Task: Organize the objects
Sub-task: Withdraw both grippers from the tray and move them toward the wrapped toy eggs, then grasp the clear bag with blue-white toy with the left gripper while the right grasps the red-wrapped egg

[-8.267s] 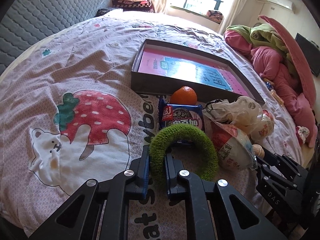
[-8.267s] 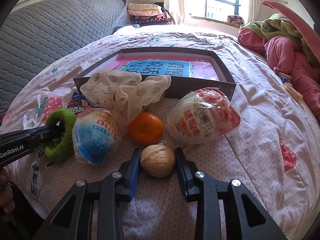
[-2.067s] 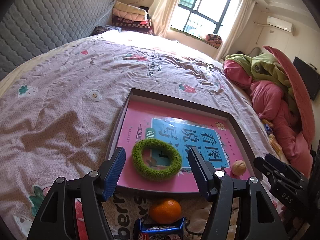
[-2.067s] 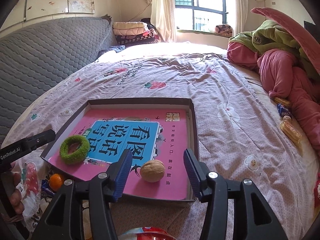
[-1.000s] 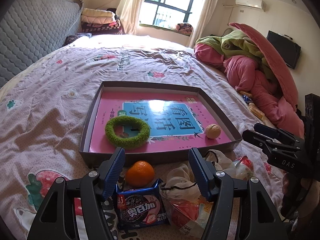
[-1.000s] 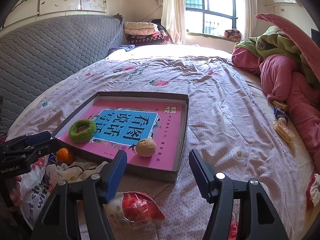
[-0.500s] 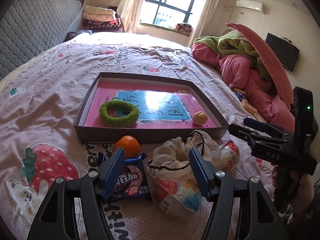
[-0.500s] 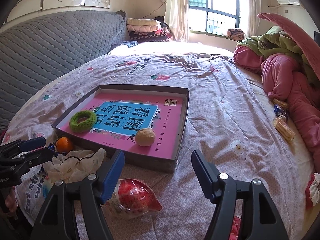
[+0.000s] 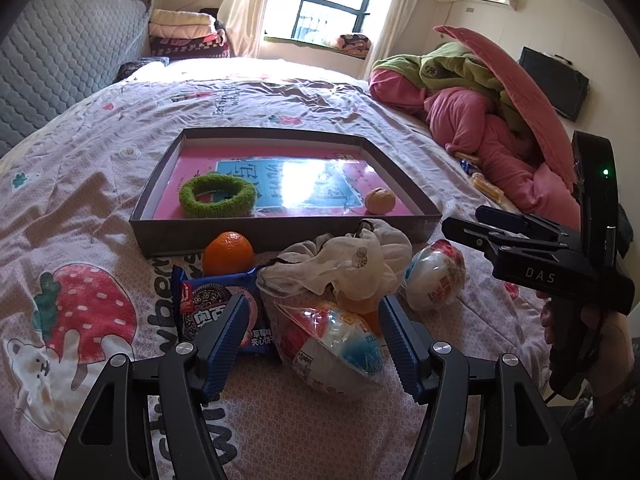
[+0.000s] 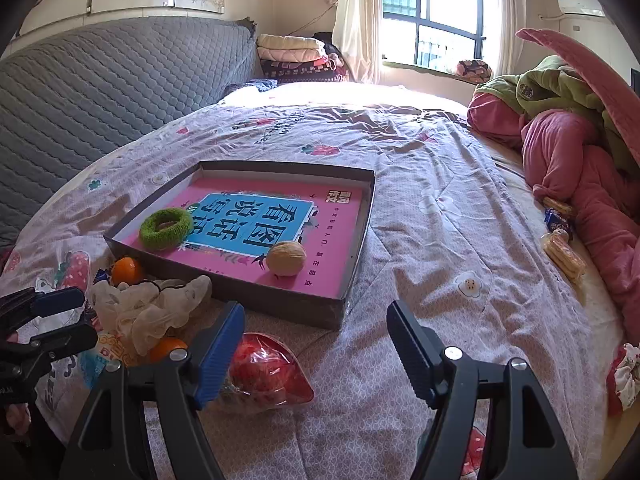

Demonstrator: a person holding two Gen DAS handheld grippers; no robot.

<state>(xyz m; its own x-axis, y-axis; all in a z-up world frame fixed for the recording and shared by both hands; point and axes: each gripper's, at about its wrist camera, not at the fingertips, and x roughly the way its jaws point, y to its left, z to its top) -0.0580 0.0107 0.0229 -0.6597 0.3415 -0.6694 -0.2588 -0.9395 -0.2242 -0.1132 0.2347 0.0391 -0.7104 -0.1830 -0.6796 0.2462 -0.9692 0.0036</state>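
2 items, a green ring (image 9: 217, 199) and a walnut (image 9: 379, 201), lie in the box (image 9: 280, 233); both grippers (image 9: 312, 336) (image 10: 316, 344) hover spread, empty, facing unsorted snacks (image 9: 332, 340), likely choosing the next pick.

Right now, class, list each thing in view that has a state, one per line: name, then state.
Left gripper: jaws open, empty.
Right gripper: jaws open, empty.
Box: open-topped, on the bed.
Green ring: flat in the box.
Walnut: in the box.
Orange: outside, against the box wall.
Cookie pack: sealed, outside.
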